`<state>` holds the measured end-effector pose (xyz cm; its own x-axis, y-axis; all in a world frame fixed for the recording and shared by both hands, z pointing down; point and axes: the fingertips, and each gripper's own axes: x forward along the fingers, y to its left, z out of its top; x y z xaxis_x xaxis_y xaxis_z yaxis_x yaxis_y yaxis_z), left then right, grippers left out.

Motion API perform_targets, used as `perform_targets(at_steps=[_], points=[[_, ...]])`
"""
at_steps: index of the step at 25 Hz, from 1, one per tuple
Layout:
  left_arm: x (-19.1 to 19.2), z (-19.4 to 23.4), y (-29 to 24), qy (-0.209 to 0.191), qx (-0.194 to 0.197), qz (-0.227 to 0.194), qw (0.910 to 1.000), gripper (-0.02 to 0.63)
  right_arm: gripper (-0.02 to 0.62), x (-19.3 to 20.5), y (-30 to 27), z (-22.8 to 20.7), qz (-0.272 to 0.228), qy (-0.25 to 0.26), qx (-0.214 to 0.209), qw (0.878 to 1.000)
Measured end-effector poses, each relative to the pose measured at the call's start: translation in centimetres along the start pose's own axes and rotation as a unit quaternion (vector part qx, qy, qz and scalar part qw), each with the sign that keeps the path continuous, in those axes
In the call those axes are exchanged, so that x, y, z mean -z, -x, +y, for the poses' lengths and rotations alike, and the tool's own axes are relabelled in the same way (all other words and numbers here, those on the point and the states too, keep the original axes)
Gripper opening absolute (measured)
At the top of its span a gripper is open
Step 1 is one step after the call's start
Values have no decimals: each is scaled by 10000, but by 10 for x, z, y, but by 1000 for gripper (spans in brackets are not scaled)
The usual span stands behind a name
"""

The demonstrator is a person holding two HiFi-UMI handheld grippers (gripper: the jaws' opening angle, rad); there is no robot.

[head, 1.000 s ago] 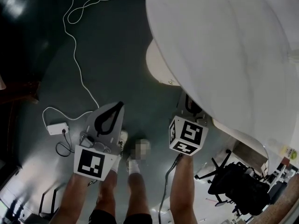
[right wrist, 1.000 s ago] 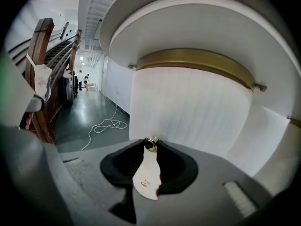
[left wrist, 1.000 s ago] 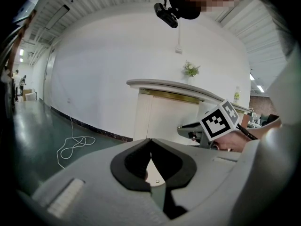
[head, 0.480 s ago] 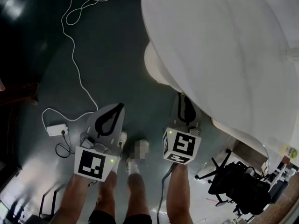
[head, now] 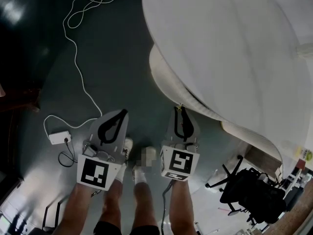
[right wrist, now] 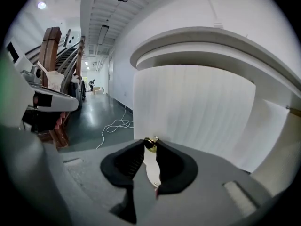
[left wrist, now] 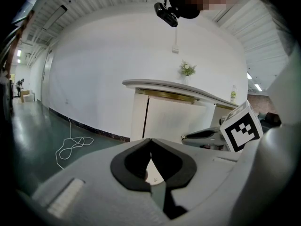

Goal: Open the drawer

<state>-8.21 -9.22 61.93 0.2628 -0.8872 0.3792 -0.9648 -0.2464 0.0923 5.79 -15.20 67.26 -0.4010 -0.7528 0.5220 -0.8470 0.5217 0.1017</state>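
Where the curved white drawer front [right wrist: 197, 112] bulges out beneath the overhanging top of the round white counter [head: 234, 48], a small brass knob [right wrist: 150, 144] is clamped between the jaw tips of the right gripper [right wrist: 150, 147]. In the head view the knob is seen just off the counter's edge. The gripper's body is stretched away from the counter toward the person's legs. The drawer front is seen jutting out a little past the counter's rim on the side toward the floor.

The left gripper [head: 124, 111] is held farther from the counter than the right one, beside it and over the dark green floor [head: 117, 58]. Its jaws are closed tip to tip, and nothing is caught between them.

A looped white cable [head: 74, 43] is laid across the floor, well apart from the counter. It is run down to a white power brick [head: 59, 137], which is farther from the counter than the left gripper.
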Motion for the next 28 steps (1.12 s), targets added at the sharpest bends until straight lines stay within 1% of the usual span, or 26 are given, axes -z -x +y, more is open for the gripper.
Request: perform_targets(at_steps=[7, 11, 20, 28], points=[[10, -9, 14, 11, -6, 62, 10000, 11, 84, 6, 20, 19, 19, 71, -154, 9999], [17, -15, 24, 2, 14, 104, 9999, 11, 84, 14, 31, 29, 45, 11, -214, 9998], [27, -24, 54, 94, -90, 216, 9997, 11, 83, 31, 60, 55, 113, -91, -386, 9991], [33, -20, 74, 167, -189, 314, 9992, 11, 81, 44, 81, 78, 264, -105, -523, 9982]])
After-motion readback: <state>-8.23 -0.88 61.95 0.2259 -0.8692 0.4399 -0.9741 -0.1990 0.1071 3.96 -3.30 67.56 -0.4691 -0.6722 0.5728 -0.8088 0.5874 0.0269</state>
